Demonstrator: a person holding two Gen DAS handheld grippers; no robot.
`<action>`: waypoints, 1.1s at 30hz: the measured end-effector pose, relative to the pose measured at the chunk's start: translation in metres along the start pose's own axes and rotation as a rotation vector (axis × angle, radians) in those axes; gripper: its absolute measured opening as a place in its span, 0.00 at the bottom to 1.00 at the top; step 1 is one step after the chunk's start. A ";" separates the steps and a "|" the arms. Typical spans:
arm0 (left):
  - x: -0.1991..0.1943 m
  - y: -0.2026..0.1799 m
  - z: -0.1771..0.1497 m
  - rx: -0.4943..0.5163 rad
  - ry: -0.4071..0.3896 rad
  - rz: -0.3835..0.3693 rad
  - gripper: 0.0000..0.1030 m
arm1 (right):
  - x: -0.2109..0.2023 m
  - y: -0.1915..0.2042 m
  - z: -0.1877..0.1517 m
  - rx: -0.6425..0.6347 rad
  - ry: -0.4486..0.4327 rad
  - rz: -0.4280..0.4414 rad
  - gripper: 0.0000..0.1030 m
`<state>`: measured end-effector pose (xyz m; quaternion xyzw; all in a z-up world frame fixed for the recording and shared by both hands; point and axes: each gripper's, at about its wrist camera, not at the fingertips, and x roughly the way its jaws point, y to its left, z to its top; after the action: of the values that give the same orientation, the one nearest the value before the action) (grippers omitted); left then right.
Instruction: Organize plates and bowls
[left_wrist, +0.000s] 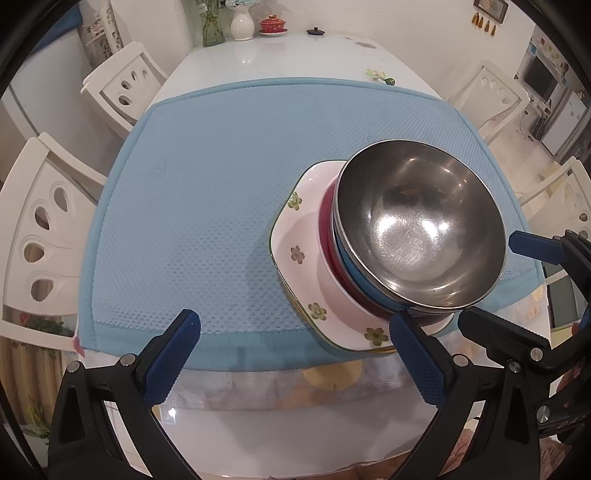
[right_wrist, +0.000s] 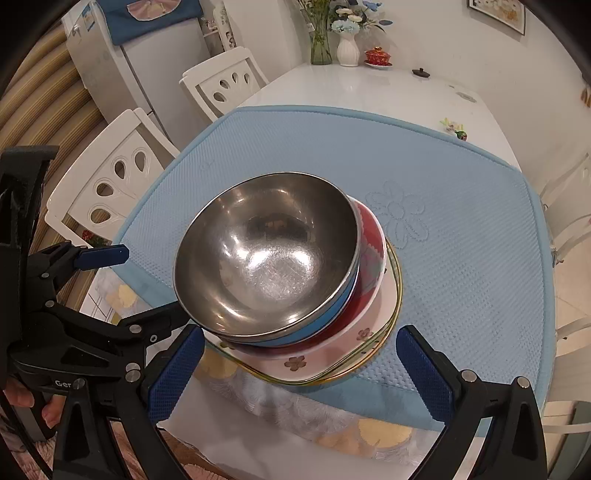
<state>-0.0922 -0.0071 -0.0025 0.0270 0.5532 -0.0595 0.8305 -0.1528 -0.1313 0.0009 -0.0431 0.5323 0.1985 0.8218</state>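
Here the stack sits on the blue mat (left_wrist: 207, 192), toward its near edge: a steel bowl (left_wrist: 417, 232) on top, nested in a blue-sided bowl (left_wrist: 360, 275), that in a red bowl (left_wrist: 327, 225), all resting on a white square plate (left_wrist: 295, 254) with small flower prints and a gilt rim. In the left wrist view the stack lies at about three o'clock. The left gripper (left_wrist: 295, 358) has its blue-padded fingers (left_wrist: 170, 358) spread wide and holds nothing; its right finger is just beside the plate's near corner. The right gripper (right_wrist: 299, 373) is likewise spread open, its fingers either side of the plate's near edge, touching nothing I can see. At twelve o'clock on the white worktop (left_wrist: 280, 55) stand a white vase (left_wrist: 242, 24), a glass vase (left_wrist: 213, 26) and a red lidded cup (left_wrist: 272, 25). White chairs (left_wrist: 125, 85) stand around.
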 end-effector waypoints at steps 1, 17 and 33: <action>0.000 0.000 0.000 0.001 -0.001 0.000 0.99 | 0.000 0.000 0.000 -0.001 0.000 0.000 1.00; -0.001 0.000 0.000 -0.001 -0.003 -0.003 0.99 | 0.000 0.002 0.000 0.001 -0.007 0.001 1.00; -0.002 -0.003 0.001 0.002 -0.011 0.006 0.99 | 0.000 0.001 0.001 0.007 -0.015 0.005 1.00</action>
<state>-0.0925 -0.0103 0.0002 0.0290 0.5483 -0.0576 0.8338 -0.1522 -0.1297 0.0016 -0.0377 0.5271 0.1991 0.8253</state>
